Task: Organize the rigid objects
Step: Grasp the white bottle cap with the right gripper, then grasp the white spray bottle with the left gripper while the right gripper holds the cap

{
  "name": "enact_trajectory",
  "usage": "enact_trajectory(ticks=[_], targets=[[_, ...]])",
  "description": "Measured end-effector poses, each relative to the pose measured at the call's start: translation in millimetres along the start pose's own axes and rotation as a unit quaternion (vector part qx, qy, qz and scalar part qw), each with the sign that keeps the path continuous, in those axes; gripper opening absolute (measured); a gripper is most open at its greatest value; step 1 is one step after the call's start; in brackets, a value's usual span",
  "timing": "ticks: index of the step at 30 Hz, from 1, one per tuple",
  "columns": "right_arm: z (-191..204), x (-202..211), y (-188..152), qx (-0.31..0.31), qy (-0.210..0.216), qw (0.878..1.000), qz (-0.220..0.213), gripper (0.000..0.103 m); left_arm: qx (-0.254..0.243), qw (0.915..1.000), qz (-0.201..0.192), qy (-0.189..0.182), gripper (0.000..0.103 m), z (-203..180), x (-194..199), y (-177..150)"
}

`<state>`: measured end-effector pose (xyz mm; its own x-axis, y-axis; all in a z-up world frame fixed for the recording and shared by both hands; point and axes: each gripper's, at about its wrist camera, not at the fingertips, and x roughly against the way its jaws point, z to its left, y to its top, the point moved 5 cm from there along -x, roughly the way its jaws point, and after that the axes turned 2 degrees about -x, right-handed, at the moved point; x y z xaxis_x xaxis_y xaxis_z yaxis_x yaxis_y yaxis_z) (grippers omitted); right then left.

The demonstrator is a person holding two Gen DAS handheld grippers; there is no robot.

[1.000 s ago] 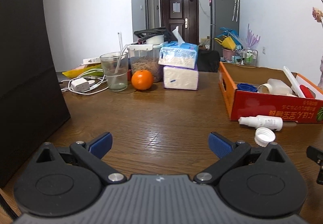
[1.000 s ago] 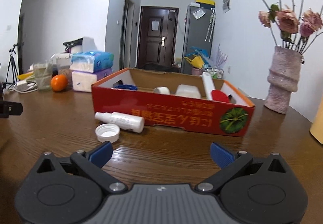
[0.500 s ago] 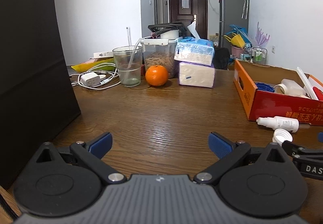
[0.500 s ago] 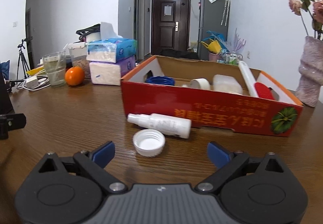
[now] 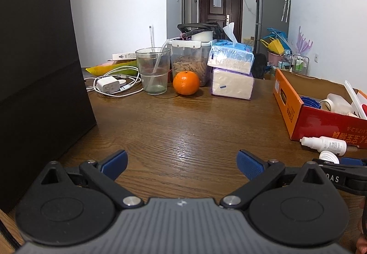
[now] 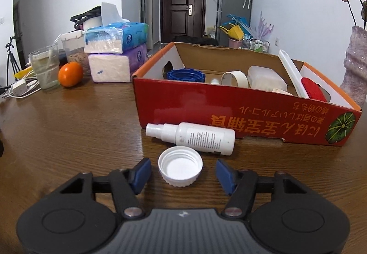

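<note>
Closest in, the right gripper (image 6: 182, 172) sits low over the wooden table (image 6: 68, 134), its jaws closing around the white cap (image 6: 180, 169). The cap lies open side up between the blue pads (image 6: 223, 176), which stand just clear of its rim on both sides, so nothing is grasped yet. Just beyond the cap, toward twelve o'clock, a white spray bottle (image 6: 195, 138) lies on its side, nozzle pointing to nine o'clock, close against the front wall of the red cardboard box (image 6: 229, 114). Inside the box I can see a blue lid (image 6: 185, 75), a roll of tape (image 6: 234, 78), a clear container (image 6: 266, 78) and a red brush (image 6: 313, 91).

The left gripper (image 5: 182, 162) hangs released over bare table, holding nothing. Farther off, around eleven o'clock, stand an orange (image 5: 186, 82), a glass (image 5: 153, 70), stacked tissue packs (image 5: 231, 73) and a charger (image 5: 107, 85).
</note>
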<state>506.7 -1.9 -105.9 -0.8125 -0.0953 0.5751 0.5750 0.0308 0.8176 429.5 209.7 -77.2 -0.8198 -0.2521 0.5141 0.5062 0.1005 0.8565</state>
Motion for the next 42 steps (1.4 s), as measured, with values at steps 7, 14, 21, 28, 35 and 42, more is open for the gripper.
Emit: enact_trajectory(ticks=[7,14,21,28,35,42], targets=[[-0.4,2.2,0.1,-0.003,0.007,1.000,-0.006,0.039,0.002,1.0000,-0.001,0.003,0.103,0.0,-1.3,1.2],[-2.3,9.3,0.3,-0.003,0.008,1.000,-0.020,0.039,0.017,0.9998,0.005,0.007,0.103,4.1,-5.8,0.6],[-9.8,23.0,-0.4,-0.004,0.010,0.999,-0.041,0.039,0.023,0.9997,0.008,0.010,0.103,5.0,-9.4,-1.5],[-24.6,37.7,-1.9,-0.001,0.007,0.998,-0.063,0.039,0.038,0.9992,0.010,0.011,0.103,8.9,-12.0,-3.1],[-53.0,45.1,-1.6,-0.016,0.000,0.997,-0.071,0.039,0.042,0.9990,0.016,0.001,0.103,-6.4,-11.1,-6.2],[-82.7,49.8,0.5,-0.030,-0.009,0.996,-0.079,0.039,0.025,0.9994,0.018,-0.013,0.103,-38.2,-9.5,-10.5]])
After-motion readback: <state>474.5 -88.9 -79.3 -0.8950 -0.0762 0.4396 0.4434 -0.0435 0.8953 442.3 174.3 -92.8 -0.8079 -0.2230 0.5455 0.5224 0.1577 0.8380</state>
